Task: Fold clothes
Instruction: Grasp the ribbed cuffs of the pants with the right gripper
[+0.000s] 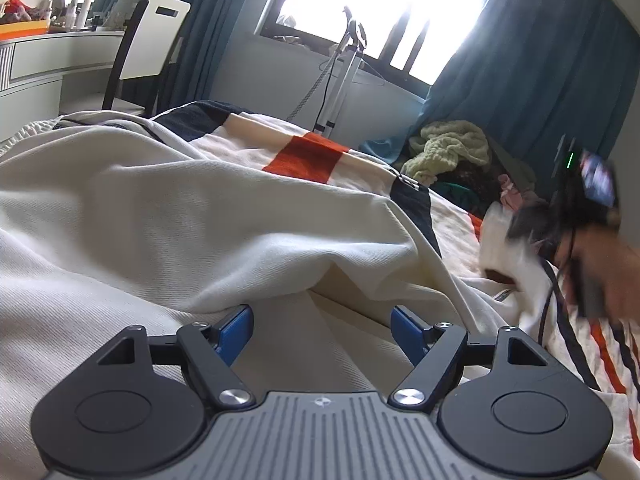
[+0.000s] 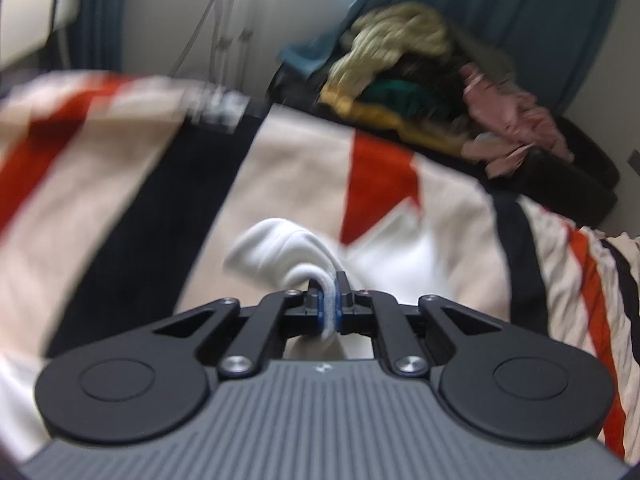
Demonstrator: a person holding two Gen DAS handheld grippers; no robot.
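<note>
From my left wrist camera, my left gripper hangs wide open with nothing between its blue pads, low over the cream garment spread in soft ridges across the striped bedspread; off to the right I see my right gripper, blurred, at a white fold of cloth. From the right wrist camera, that gripper is clamped tight on a bunched white edge, lifted above the bedspread. I judge I'm gathering an edge to start a fold; next, the left must close on a matching edge. The cloth looks thick, matte and rumpled. A laundry pile waits beyond.
</note>
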